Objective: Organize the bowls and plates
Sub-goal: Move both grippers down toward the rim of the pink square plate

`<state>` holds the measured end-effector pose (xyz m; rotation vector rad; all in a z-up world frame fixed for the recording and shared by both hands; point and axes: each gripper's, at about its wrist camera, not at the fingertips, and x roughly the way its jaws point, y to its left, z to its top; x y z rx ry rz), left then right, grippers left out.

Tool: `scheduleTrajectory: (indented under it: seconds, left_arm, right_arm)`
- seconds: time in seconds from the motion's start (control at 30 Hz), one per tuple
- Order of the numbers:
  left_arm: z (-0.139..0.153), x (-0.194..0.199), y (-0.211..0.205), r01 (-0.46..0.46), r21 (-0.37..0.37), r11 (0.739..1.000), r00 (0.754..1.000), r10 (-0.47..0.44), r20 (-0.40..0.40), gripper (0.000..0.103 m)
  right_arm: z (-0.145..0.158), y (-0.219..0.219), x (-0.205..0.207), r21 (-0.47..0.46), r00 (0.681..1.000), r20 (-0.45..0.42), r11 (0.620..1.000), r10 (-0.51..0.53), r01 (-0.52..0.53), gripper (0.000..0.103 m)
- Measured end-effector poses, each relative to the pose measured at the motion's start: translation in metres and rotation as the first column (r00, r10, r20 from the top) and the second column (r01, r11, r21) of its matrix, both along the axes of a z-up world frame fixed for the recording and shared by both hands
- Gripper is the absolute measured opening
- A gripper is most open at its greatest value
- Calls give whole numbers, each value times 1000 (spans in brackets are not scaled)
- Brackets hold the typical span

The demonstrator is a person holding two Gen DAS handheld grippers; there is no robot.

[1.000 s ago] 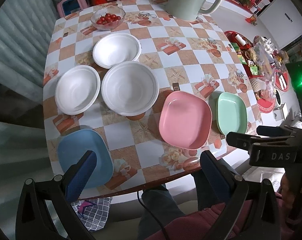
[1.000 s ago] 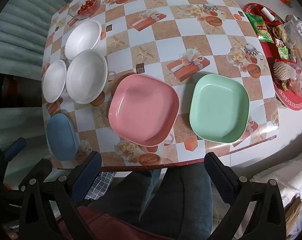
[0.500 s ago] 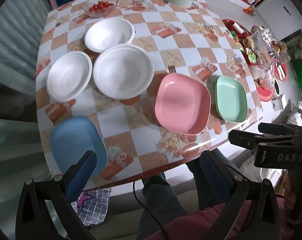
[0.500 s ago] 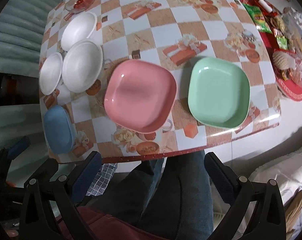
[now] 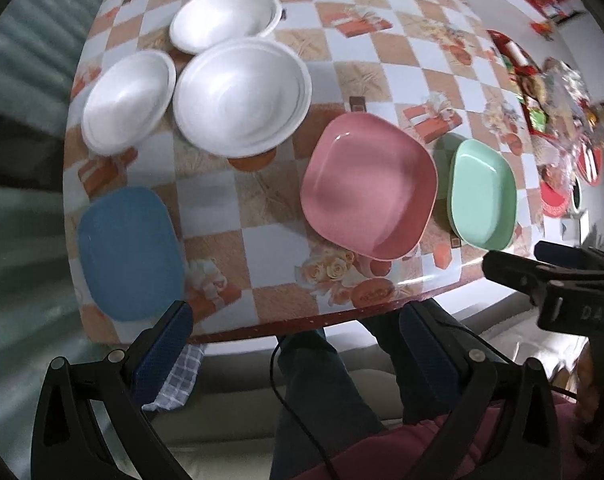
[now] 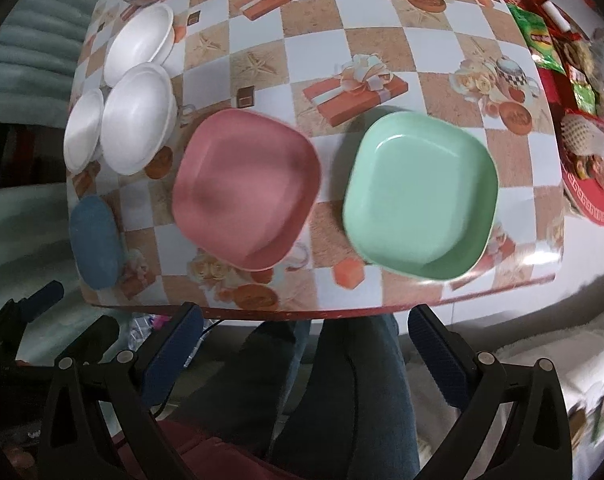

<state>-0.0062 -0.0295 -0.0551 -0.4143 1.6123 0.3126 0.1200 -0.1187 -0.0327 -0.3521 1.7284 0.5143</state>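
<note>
Above the surface edge, both grippers hang empty, fingers spread.
Right gripper is nearer the square green plastic plate; left gripper nearer the blue one, lower left.

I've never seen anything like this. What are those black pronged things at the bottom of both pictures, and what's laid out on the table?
Those are handheld tongs, one in each of a person's hands, each carrying a wide-angle camera that looks along its two fingers. One picture comes from the left tongs, the other from the right tongs. Both are open and hold nothing, hovering before the table edge, over the person's legs. On the checked cloth lie three white bowls, a blue plate, a pink plate and a green plate.
</note>
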Motion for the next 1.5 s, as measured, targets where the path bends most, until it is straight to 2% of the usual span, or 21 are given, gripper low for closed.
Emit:
scheduleTrajectory:
  seconds: [0.23,0.27,0.37,0.47,0.57,0.7,0.87,0.93,1.0,1.13,1.23,1.3,1.4,1.5]
  left_arm:
    - [-11,8,-9,-146,-8,989,989,146,-19,103]
    - [-14,11,-11,-164,-12,986,986,163,-16,103]
    - [-28,11,-11,-247,6,969,969,247,-27,103]
    - [-43,9,-14,-343,6,939,939,343,-33,103]
    - [-55,5,-15,-437,34,899,898,438,-46,103]
    - [-71,5,-14,-526,23,850,850,526,-35,103]
    - [-86,11,-18,-564,72,823,823,567,-29,103]
    - [-93,9,-17,-602,85,794,795,606,-24,103]
    - [-102,6,-16,-634,85,769,770,637,-28,103]
    - [-115,2,-13,-670,86,738,738,674,-31,103]
    - [-123,3,-11,-694,77,716,715,698,-35,103]
    - [-125,6,-11,-699,76,711,712,702,-30,103]
    - [-125,11,-13,-690,85,719,721,693,-14,103]
    - [-122,15,-15,-679,81,729,732,681,2,103]
  right_arm:
    - [-11,3,27,-10,987,19,988,157,-157,103]
    - [-12,6,29,-6,981,34,982,190,-190,103]
    - [-15,21,35,-17,935,124,943,331,-332,103]
    - [-23,35,41,-26,891,160,904,425,-426,103]
    - [-33,44,49,-36,875,163,889,455,-456,103]
    - [-47,57,54,-46,853,169,868,494,-494,103]
    - [-68,80,53,-75,778,180,797,602,-599,103]
    - [-75,90,53,-57,750,178,767,637,-639,103]
    - [-82,100,54,-46,731,166,746,661,-664,103]
    - [-95,120,53,-26,687,160,699,709,-715,103]
    - [-107,134,54,-39,669,144,680,729,-732,103]
    - [-113,145,55,-44,663,126,672,738,-740,103]
    - [-120,158,50,-50,653,105,660,750,-750,103]
    - [-124,167,37,-73,618,139,630,774,-773,103]
